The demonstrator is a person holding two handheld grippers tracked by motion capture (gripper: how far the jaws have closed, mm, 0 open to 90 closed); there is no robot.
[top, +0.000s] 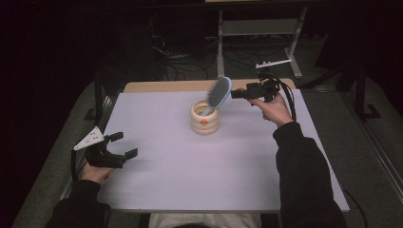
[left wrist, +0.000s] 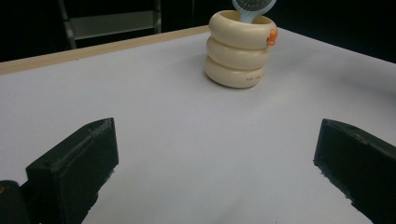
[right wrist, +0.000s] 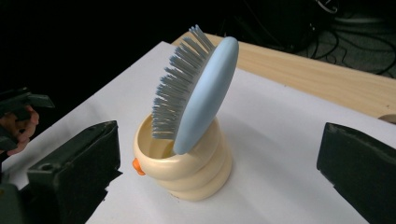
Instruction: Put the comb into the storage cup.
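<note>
Looking basically done here: the blue hairbrush [right wrist: 201, 93] stands handle-down in the cream holder [right wrist: 187, 172], just ahead of the right gripper's [top: 236, 94] wide-open, empty fingers, left gripper [top: 124, 145] open and empty too.

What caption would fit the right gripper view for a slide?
Light-blue hairbrush standing handle-down in a cream ringed cup, framed by the open right gripper.
</note>
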